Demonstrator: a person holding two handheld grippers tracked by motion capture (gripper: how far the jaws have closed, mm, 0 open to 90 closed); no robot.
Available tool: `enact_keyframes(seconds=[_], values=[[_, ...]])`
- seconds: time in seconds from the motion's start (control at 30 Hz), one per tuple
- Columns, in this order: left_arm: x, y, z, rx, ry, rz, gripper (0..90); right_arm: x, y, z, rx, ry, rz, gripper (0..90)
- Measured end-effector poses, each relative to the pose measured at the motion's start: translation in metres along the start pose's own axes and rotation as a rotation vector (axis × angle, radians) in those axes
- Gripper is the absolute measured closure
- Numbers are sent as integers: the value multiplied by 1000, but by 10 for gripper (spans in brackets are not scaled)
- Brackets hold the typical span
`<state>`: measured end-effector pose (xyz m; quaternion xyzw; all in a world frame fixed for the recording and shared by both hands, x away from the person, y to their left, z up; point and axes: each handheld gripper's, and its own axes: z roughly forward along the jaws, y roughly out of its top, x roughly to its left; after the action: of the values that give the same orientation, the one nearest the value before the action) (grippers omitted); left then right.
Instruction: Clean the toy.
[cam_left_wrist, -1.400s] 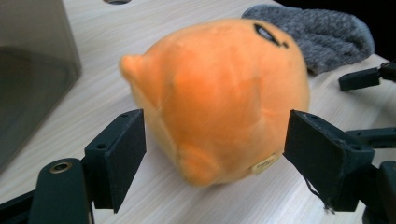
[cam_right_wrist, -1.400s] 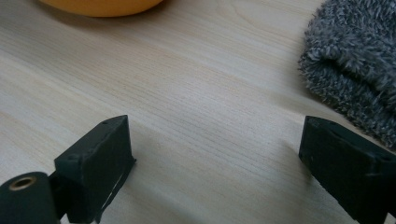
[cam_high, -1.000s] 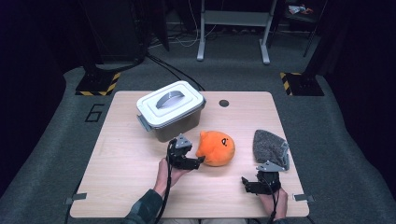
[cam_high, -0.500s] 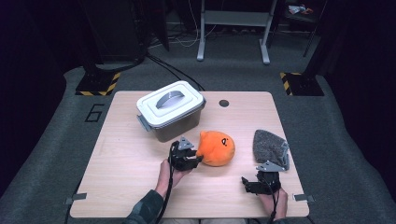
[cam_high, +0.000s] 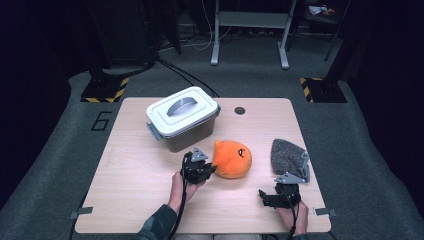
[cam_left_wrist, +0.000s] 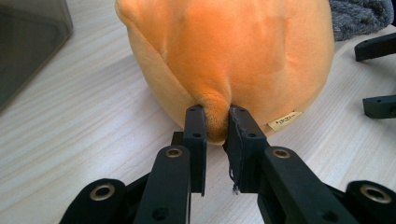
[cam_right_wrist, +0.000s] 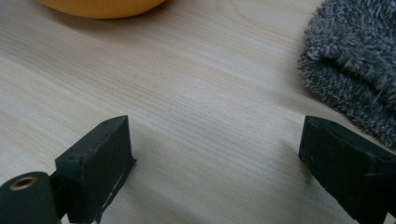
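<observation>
Two tools are being held low over the desk (cam_high: 130, 165); a fold of the orange plush (cam_high: 233, 159), lying mid-desk beside the lidded box (cam_high: 182, 117), is being pinched by the left tool (cam_left_wrist: 217, 126), whose jaws have just been closing; the right tool (cam_right_wrist: 212, 154) is being kept spread wide, grasping nothing, near the grey cloth (cam_high: 288, 156).

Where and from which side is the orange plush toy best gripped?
Probably at its low rim on the side facing the person's left. The orange plush toy is too round and wide for the jaws, but the soft fabric bunches. The left gripper, whose jaws have just been closing, comes in level with the table and pinches a fold there.
</observation>
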<state>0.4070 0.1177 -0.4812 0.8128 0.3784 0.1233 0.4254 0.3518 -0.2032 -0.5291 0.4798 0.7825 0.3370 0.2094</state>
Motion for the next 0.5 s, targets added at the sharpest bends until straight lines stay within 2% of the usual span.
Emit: enact_keyframes(seconds=[0.2, 0.3, 0.37, 0.4, 0.5], values=[[-3, 1, -1, 2, -2, 7, 796, -4, 4, -3, 7, 27, 27, 91], [-4, 0, -1, -2, -1, 9, 797, -5, 12, -12, -23, 15, 23, 97], [-4, 0, -1, -4, -2, 9, 797, -9, 28, -25, -59, -10, 16, 98], [-4, 0, -1, -4, -2, 9, 797, -9, 28, -25, -59, -10, 16, 98], [-4, -1, -1, -6, -2, 17, 798, -22, 45, -30, -70, -45, 13, 96]])
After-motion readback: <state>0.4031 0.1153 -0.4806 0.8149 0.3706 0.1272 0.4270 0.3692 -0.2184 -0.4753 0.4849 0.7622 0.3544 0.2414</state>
